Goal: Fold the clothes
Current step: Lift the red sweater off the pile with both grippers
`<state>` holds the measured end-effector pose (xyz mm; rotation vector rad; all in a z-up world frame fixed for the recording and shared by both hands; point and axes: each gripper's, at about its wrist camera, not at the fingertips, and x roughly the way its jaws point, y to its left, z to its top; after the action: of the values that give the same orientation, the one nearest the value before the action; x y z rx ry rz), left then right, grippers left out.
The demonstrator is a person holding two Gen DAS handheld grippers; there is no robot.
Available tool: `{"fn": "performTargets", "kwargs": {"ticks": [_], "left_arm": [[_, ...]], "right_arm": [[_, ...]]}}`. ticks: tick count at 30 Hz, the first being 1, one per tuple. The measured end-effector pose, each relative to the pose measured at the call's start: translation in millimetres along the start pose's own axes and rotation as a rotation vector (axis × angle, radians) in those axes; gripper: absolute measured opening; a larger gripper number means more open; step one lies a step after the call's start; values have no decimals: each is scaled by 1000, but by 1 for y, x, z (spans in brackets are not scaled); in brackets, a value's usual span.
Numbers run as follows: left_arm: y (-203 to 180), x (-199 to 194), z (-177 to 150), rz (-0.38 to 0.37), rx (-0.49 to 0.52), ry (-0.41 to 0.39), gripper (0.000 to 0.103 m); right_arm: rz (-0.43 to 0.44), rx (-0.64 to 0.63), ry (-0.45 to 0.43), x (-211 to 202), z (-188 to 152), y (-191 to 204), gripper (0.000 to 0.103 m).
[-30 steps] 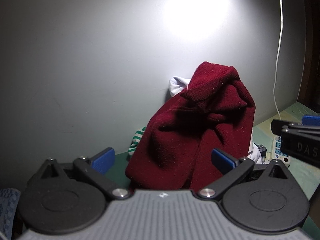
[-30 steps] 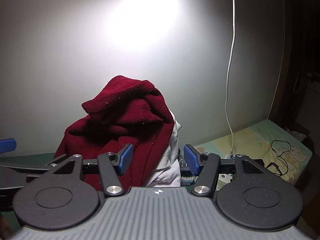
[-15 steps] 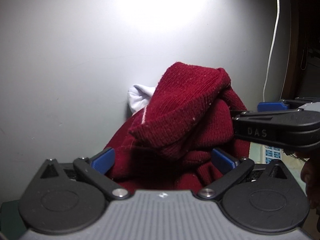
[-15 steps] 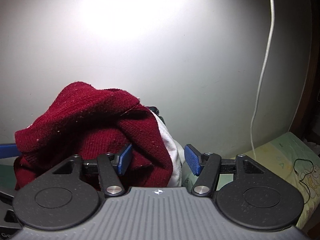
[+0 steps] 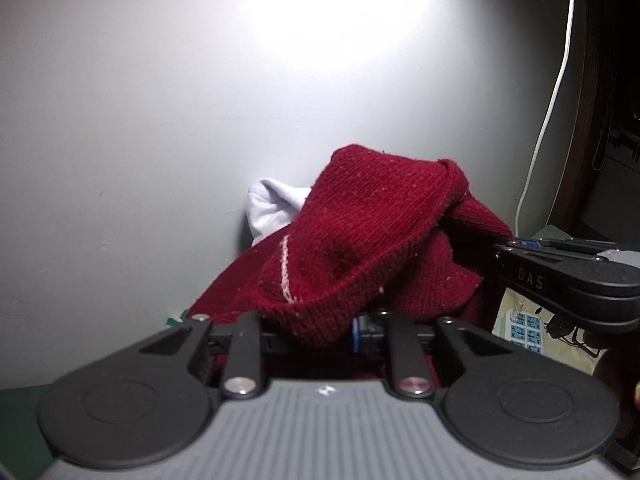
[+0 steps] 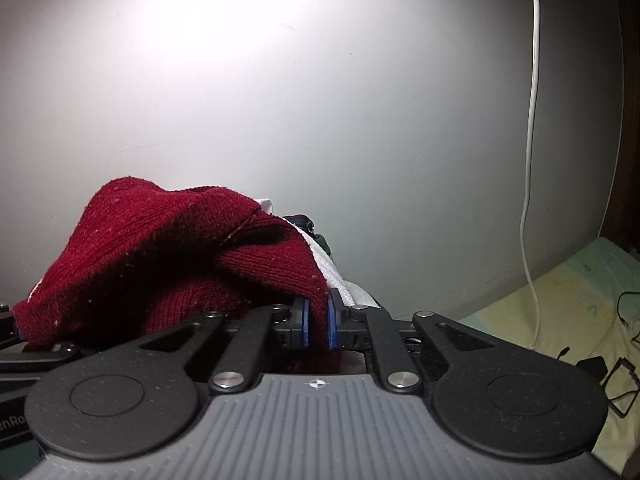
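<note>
A dark red knit sweater (image 5: 372, 232) lies heaped on a pile of clothes against the wall. My left gripper (image 5: 320, 332) is closing its jaws on the sweater's near hem, which fills the gap; only the right blue pad (image 5: 362, 334) shows. My right gripper (image 6: 318, 326) is also closing, and its two blue pads pinch a fold of the same sweater (image 6: 160, 248). From the left wrist view the right gripper (image 5: 516, 246) reaches into the sweater's right side.
A white garment (image 5: 272, 208) and a dark green cloth (image 6: 304, 220) sit under the sweater. A white cable (image 6: 532, 120) hangs down the grey wall. A pale printed sheet (image 6: 560, 300) at the right carries black cords (image 6: 616, 380) and a power strip (image 5: 524, 328).
Both grippers came in close to the pile with jaws wide, then shut on the red sweater's edge, the left on the near hem and the right on the right-hand fold.
</note>
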<state>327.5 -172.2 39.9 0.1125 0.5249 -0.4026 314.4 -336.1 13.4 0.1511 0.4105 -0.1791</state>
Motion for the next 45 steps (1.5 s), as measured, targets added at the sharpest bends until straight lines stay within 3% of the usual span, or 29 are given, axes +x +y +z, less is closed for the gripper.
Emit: {"fn": "performTargets", "kwargs": {"ticks": [6,18,22,23,25,26,27,32,34,36,39,42,45], "left_arm": [[9,-72,-1,91,-17,-118,15],[48,-279,-37,260,-64,-331,14],[54,-320,-69,225,-53,-271,17],[51,-328,-83,234,-36,-258,22],[53,-334,-114,238,-22,-218,41],[57,-332,-131,238,-25,-191,52],[62,-328,-147,238,-30,-162,58],[75,-327,-219,194,-49,-10,62],[80,-330,-247,168,-49,39,67],[74,-321,-257,149,-36,72,71],[62,-314,-268,135,12,87,81],[49,-308,-266,99,51,79,85],[38,-300,-252,54,83,60,85]], "right_arm": [[35,20,-91,-74,7,8,8],[207,68,-174,-230,-15,31,8],[267,54,-185,-280,-35,47,8],[274,44,-184,-290,-41,55,8],[259,16,-180,-305,-57,66,8],[227,-5,-175,-310,-67,68,8],[191,-25,-161,-312,-78,68,8],[-73,-141,35,-305,-152,52,12],[-175,-184,120,-304,-185,44,25],[-243,-197,192,-298,-207,33,28],[-289,-204,216,-315,-233,36,35],[-243,-212,198,-313,-227,55,44],[-134,-274,178,-313,-232,81,62]]}}
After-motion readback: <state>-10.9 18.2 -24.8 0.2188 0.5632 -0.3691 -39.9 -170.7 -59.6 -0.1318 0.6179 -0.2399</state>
